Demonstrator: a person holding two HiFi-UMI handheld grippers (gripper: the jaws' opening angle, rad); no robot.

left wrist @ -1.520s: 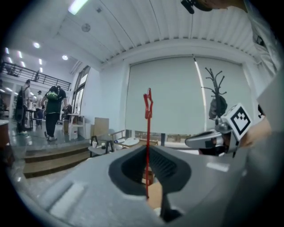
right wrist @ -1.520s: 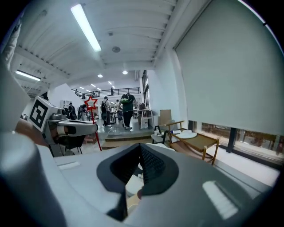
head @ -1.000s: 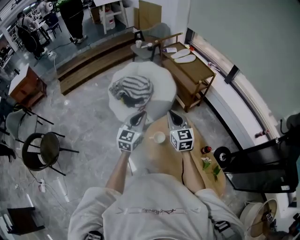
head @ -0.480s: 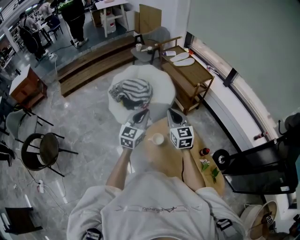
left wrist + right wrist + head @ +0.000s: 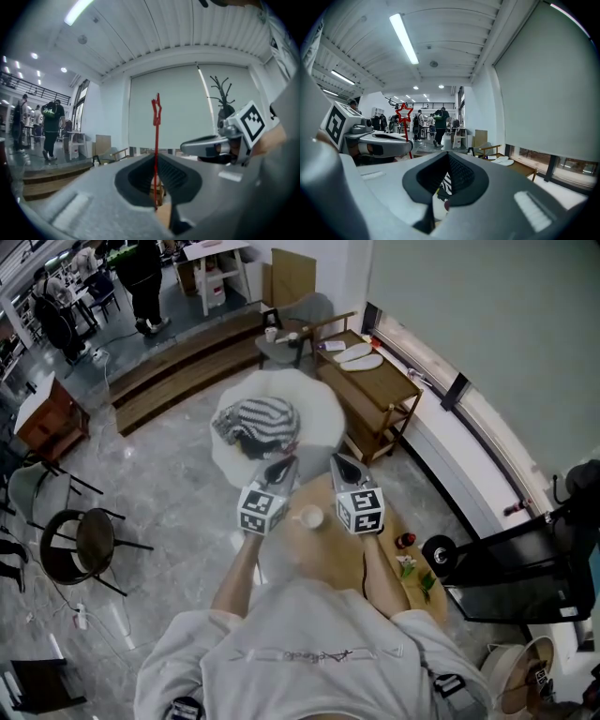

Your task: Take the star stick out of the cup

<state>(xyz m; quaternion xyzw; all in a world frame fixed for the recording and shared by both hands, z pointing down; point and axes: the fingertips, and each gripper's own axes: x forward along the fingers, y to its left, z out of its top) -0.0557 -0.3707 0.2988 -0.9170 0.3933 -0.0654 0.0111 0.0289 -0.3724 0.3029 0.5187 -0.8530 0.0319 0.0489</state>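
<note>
Left gripper [image 5: 156, 206] had edged sideways, clamped on the star stick [image 5: 156, 140], cup [image 5: 309, 517] just right of it. Right gripper [image 5: 339, 465] was closed and empty. The stick seemed out of the cup; next, carry it clear.

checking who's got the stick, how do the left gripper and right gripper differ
The left gripper is shut on the star stick, which stands upright between its jaws; the right gripper has its jaws closed on nothing. In the head view the left gripper is left of the cup, the right gripper right of it. Both point away from the person.
</note>
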